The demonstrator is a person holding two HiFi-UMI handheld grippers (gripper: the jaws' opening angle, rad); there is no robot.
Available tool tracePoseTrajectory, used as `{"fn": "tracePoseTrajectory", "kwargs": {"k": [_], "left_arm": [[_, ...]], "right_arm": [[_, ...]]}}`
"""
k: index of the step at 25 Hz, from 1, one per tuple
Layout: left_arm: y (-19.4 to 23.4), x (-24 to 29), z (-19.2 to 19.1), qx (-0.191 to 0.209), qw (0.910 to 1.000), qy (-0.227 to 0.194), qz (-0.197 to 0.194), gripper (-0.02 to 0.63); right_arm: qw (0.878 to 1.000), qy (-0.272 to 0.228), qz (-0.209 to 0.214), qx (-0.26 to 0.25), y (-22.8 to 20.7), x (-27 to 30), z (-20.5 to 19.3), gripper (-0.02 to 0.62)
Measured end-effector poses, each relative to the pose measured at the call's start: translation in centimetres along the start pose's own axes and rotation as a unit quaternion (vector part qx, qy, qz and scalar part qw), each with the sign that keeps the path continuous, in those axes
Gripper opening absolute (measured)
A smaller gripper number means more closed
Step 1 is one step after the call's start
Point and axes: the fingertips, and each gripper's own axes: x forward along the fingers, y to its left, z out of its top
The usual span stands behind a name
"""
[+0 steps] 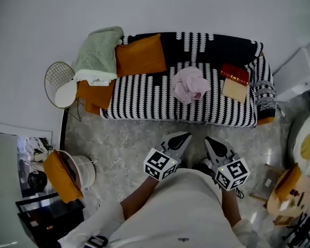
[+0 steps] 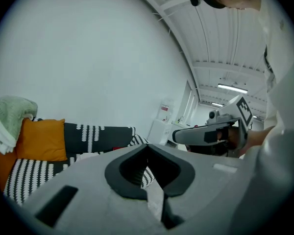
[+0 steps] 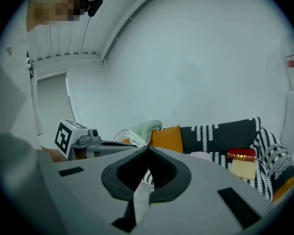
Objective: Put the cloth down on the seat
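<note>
White wall (image 1: 144, 4), striped seat (image 1: 139, 94) bearing pink cloth (image 1: 190, 84) — left gripper (image 1: 186, 136) and right gripper (image 1: 207, 139), jaws closed, empty

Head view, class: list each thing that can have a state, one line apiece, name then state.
pink cloth: crumpled, lying on the sofa seat, held by nothing
left gripper: shut, empty
right gripper: shut, empty
red book: closed, on the seat
orange cushion: propped against the backrest
green blanket: bunched and draped
</note>
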Motion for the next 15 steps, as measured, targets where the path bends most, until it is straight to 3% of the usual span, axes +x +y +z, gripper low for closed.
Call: {"fn": "tracePoseTrajectory", "kwargs": {"k": [7, 15], "left_arm": [[-1.1, 0.1, -1.1, 0.004, 0.9999, 0.011, -0.008, 0.012], [-0.8, -0.7, -1.2, 0.011, 0.9998, 0.013, -0.003, 0.012]], "right_arm": [[1.0, 0.001, -0.019, 0.018, -0.1, -1.0, -2.0, 0.006], [0.999, -0.007, -0.03, 0.01, 0.0, -1.0, -1.6, 0.006]]}}
